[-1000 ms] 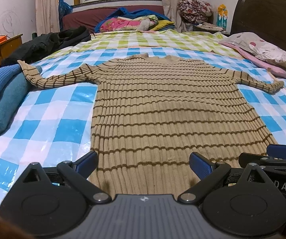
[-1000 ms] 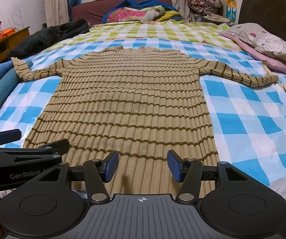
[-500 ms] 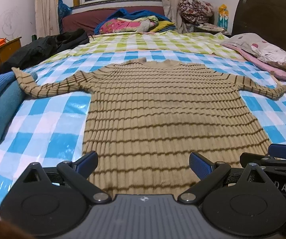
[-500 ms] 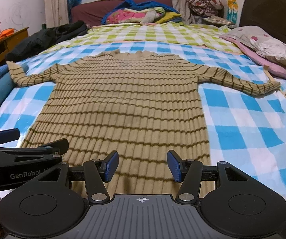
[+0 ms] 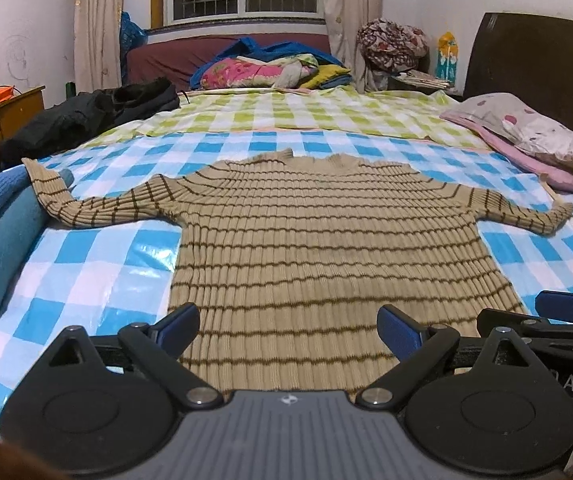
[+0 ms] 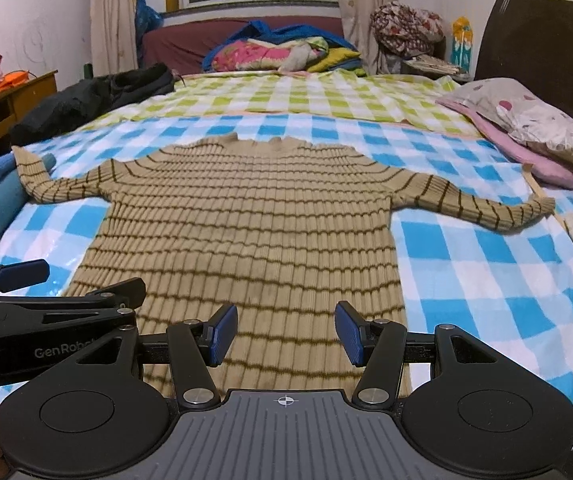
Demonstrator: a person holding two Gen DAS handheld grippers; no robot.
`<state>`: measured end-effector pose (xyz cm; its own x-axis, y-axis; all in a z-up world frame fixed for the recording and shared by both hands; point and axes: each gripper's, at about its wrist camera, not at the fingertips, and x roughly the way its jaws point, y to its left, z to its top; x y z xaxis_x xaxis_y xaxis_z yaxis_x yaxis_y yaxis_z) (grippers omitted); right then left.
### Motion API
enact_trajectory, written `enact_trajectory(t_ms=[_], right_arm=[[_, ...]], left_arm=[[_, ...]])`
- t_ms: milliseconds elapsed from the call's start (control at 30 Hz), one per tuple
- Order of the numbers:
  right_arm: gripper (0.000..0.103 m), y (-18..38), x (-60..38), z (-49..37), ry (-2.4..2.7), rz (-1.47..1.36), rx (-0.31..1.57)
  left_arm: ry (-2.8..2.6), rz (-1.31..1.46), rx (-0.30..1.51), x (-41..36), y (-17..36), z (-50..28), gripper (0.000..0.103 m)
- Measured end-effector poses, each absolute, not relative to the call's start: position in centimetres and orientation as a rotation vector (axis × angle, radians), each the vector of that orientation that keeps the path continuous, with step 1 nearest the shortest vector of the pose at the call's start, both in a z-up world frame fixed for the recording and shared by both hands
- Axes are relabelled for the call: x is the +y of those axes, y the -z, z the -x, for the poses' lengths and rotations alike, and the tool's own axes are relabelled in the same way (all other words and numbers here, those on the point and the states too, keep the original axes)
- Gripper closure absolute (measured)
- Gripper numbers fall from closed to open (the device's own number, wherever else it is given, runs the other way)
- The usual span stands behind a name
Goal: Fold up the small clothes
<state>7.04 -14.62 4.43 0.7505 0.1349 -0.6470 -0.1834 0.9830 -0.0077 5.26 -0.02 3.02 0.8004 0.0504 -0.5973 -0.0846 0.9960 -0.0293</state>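
A tan ribbed sweater with thin brown stripes [image 5: 326, 264] is lying flat, sleeves spread, on the blue-and-white checked bed cover [image 5: 86, 264]; the left tool [image 5: 288, 330] and right tool [image 6: 285, 330] are hovering released above its hem.

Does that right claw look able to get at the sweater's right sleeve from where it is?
Probably yes. The right claw is open and holds nothing, and the sleeve lies flat on the blue checked sheet with only bare sheet between them. It would need to travel forward and rightward.
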Motion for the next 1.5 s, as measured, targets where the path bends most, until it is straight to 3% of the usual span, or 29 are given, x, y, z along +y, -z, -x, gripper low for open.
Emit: enact_trajectory(t_ms=[100, 1500], right_arm=[[0.044, -4.5, -14.8, -8.0, -0.178, 0.071, 0.696], [0.045, -1.5, -25.5, -20.1, -0.016, -0.106, 0.656]], left_arm=[[-0.077, 0.063, 0.65, 0.0, -3.1, -6.3, 0.002], [0.041, -0.132, 0.676, -10.6, -2.1, -19.5, 0.001]])
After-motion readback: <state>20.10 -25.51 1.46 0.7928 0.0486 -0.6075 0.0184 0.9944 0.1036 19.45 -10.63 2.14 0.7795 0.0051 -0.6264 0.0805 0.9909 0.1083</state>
